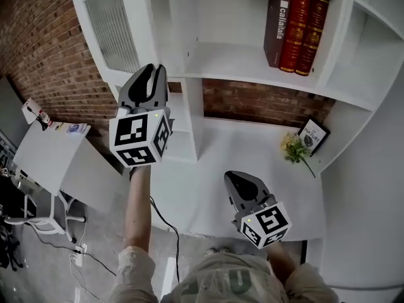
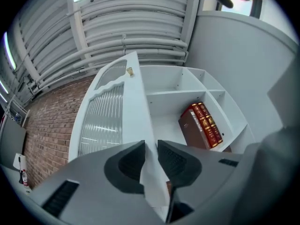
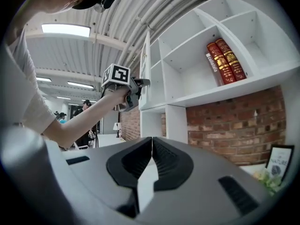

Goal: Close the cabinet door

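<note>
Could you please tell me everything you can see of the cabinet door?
The cabinet door is white, seemingly painted wood, with a scalloped frame around a ribbed frosted pane and a small brass-coloured knob near its free edge. It stands swung open, away from the shelving. The left tongs are closed on its free edge.

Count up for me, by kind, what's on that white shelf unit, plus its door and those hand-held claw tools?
Books: 3
Framed picture: 1
Flower sprig: 1
Cabinet door: 1
Grippers: 2, the left gripper and the right gripper
Total: 8
</note>
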### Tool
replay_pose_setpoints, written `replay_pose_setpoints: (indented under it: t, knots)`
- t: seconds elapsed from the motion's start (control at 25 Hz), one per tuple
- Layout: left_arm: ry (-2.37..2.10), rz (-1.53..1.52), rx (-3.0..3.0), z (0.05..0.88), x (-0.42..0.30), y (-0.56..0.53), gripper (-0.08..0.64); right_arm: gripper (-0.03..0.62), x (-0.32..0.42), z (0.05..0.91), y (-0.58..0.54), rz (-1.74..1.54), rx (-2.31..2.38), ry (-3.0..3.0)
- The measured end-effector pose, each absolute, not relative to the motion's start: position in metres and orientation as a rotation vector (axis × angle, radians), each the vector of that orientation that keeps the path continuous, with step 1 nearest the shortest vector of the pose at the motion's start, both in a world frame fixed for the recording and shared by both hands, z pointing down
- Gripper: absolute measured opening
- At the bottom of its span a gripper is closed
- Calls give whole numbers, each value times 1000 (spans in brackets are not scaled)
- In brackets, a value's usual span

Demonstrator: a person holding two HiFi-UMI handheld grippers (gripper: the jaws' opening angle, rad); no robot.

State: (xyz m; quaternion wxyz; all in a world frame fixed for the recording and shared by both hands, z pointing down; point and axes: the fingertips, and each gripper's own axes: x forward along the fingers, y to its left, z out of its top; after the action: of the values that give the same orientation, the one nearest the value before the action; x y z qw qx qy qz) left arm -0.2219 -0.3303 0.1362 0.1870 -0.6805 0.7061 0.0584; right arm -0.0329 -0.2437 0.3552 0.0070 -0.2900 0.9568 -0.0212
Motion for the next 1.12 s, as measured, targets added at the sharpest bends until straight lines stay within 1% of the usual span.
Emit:
replay_pose_setpoints:
  t: [0.32,0.92,1.12]
  knots:
    - [1966,156,-1879,135,-213,-365,92,17,-7,362,-256,-81,-1053,2967]
    - [1935,49,-1947,137,-213,-411,80,17,-18,366,-258,-66,-1097,2972]
    - [1936,68,-1987,139,-215,-422,74,17,-20,365,-260,-58,-1097,2979]
